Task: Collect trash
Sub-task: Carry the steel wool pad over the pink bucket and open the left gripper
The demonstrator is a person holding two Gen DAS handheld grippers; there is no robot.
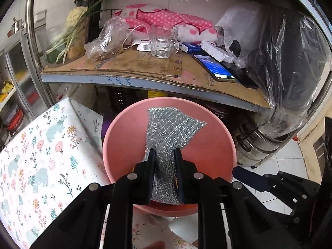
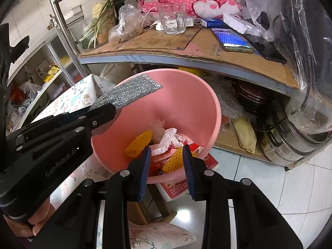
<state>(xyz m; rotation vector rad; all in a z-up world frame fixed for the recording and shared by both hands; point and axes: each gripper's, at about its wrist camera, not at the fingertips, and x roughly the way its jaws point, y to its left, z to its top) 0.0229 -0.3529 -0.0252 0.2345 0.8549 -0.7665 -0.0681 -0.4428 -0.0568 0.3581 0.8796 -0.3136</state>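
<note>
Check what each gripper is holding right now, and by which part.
Left gripper pinches the silver mesh cloth at its lower end, over the pink bin. Right gripper holds nothing.

The pink bin [image 2: 207,112] mouth lies open from above, the cardboard-covered shelf [image 2: 186,54] overhanging its far rim.

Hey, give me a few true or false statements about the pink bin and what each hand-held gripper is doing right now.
1. The silver scrubbing cloth sits between the left hand-held gripper's fingers. True.
2. The pink bin is empty. False: it holds yellow foam netting and crumpled paper.
3. The right hand-held gripper holds the cloth. False: nothing is between its fingers.
4. A glass mug stands on the cardboard-covered shelf. True.
</note>
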